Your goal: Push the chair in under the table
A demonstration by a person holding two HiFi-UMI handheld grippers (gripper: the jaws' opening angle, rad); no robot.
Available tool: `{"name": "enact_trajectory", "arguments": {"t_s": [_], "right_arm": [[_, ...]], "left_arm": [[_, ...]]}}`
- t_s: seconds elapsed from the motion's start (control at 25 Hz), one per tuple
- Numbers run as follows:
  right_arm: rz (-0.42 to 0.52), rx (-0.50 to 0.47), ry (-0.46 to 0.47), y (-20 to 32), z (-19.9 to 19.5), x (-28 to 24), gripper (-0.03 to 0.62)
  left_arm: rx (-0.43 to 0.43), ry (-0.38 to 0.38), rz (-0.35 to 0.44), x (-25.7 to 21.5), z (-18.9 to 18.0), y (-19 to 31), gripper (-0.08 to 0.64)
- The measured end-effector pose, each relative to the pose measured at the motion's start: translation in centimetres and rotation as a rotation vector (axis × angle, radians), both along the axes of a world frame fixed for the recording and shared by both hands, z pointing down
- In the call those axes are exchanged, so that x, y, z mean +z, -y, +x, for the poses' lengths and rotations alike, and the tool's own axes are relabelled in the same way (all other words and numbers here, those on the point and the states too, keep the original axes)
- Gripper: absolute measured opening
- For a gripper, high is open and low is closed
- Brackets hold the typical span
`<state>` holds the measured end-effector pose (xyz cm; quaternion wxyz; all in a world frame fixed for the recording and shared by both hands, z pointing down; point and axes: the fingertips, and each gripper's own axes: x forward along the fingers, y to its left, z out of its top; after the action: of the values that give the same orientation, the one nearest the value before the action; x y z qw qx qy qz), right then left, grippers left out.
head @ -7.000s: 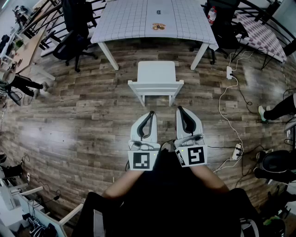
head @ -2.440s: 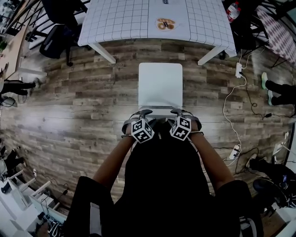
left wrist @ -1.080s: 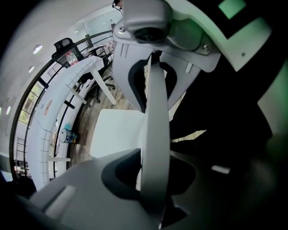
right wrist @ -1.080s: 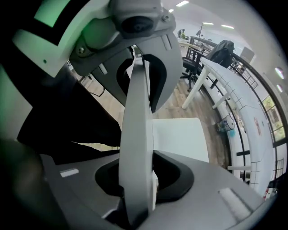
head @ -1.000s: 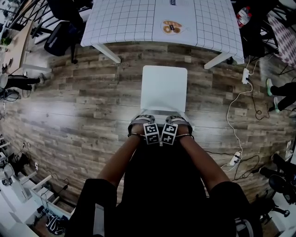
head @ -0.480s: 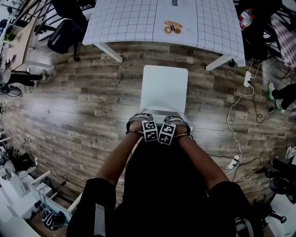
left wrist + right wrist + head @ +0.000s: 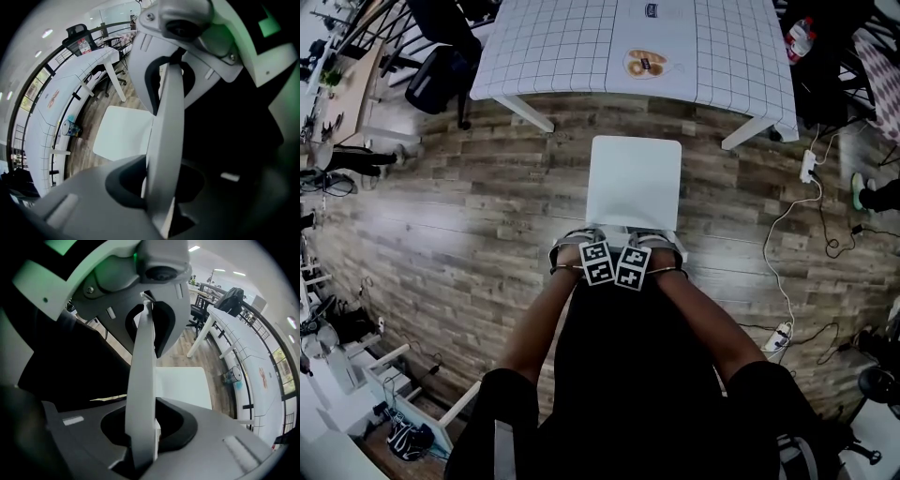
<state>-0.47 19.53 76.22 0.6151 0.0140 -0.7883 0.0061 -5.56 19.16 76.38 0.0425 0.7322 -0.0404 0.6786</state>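
looking down now: white chair (image 7: 634, 181), smooth flat seat, squarish with softly rounded corners, matte finish, plastic or painted board, can't tell which. it stands on the wood-grain plank floor (image 7: 441, 216) facing the table (image 7: 572, 47). a strip of floor shows between the seat's front edge and the tabletop, so it's not under yet. the tabletop is white with a thin dark grid, on slanted white legs.

left gripper (image 7: 161, 140) is clamped on the backrest (image 7: 169, 93), a thin pale panel seen edge-on, pinched between dark curved pads in pale grey shells. right gripper (image 7: 143, 380) has the same grip. its jaws have just been closing, and that panel sits tight between them.

from the head view the jaw tips are hidden under the marker cubes (image 7: 596, 263). the chair's legs are lost beneath the seat and the person's dark clothing. the table's far edge is cut off at the top. there's a small round thing (image 7: 644, 64) on the table with brown shapes on it, too small to name.
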Motion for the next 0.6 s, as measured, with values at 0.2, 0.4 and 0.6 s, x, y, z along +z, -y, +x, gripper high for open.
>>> {"name": "enact_trajectory", "arguments": {"t_s": [0.2,0.4,0.6], "right_arm": [[-0.018,0.007,0.001,1.3,0.0,-0.5,0.075],[-0.033,0.018,0.005,3.5,0.1,-0.4,0.077],[-0.048,0.024,-0.011,5.5,0.8,-0.8,0.078]], "left_arm": [[0.0,-0.009,-0.003,-0.6,0.1,1.3,0.098],[0.003,-0.031,-0.008,-0.9,0.4,3.4,0.098],[0.017,-0.053,-0.014,-1.3,1.0,5.3,0.095]]}}
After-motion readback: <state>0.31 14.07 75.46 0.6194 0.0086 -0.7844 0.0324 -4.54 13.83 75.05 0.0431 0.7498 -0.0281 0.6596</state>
